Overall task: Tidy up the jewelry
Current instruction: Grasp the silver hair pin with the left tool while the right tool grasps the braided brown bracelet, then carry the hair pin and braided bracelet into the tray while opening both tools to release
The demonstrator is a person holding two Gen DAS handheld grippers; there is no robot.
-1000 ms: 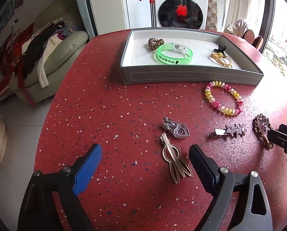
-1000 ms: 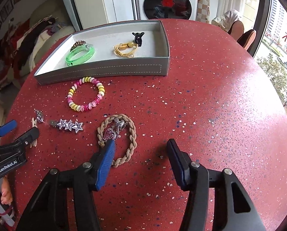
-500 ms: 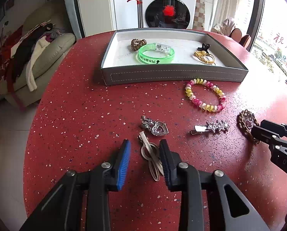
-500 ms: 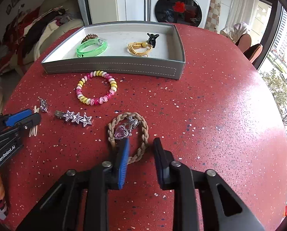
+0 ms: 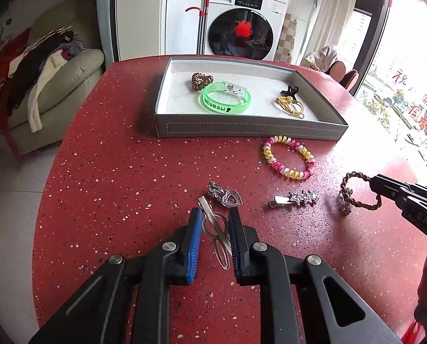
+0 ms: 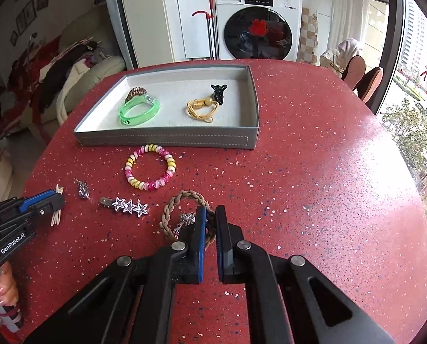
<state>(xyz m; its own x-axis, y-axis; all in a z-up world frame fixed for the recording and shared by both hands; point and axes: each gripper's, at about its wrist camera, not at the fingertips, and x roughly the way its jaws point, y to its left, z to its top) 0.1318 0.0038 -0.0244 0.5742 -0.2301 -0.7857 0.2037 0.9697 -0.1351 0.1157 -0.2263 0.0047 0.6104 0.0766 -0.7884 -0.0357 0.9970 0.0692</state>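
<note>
Left claw [image 5: 215, 230]: clamped on the metal hair clip [image 5: 217, 230].
Right claw [image 6: 210, 223]: clamped on the braided bracelet [image 6: 182, 215].
Risk: thin clip could twist free on lifting; bracelet charm may snag the tray [image 6: 167, 140] wall.

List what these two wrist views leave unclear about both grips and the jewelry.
- Gold hair clip, left wrist view: the left gripper flanks it, but pad contact is not clear.
- Braided bracelet, right wrist view: the right gripper hides the gripped stretch.
- Bracelet charm, right wrist view: too small and blurred to identify.
- Green bangle, left wrist view: its print is too small to read.
</note>
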